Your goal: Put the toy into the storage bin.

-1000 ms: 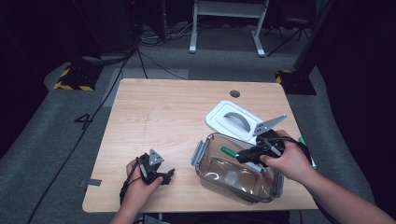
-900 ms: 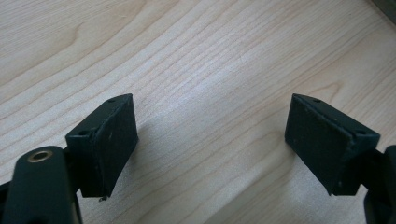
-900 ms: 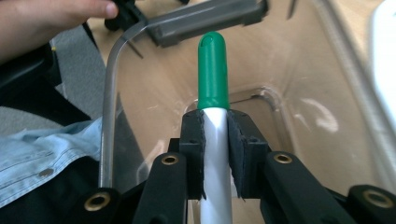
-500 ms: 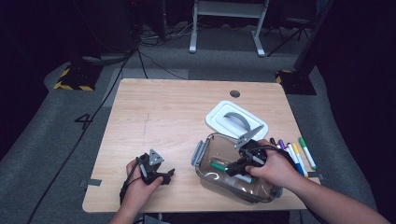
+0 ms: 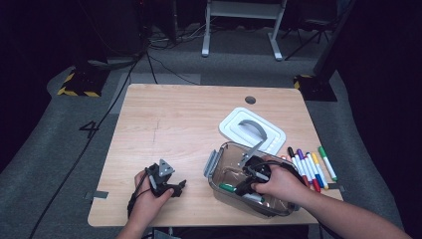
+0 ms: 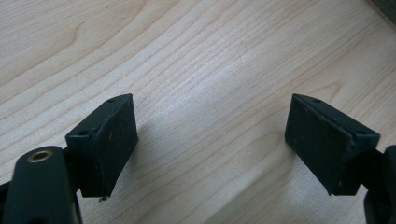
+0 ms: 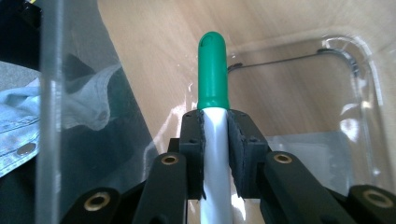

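My right gripper (image 5: 238, 189), clamped on the green marker (image 7: 212, 70), has dropped into the clear container (image 5: 225, 153); release should come next. My left gripper (image 6: 210, 140) rests spread and empty on the bench (image 5: 174, 119).

The high view looks forward and down from above the person's side, taking in the whole table (image 5: 199, 119). The left gripper view sits close over bare tabletop. The right gripper view peers closely along a green-capped marker (image 7: 213, 74) into the clear box (image 7: 359, 60), which the high view also shows.
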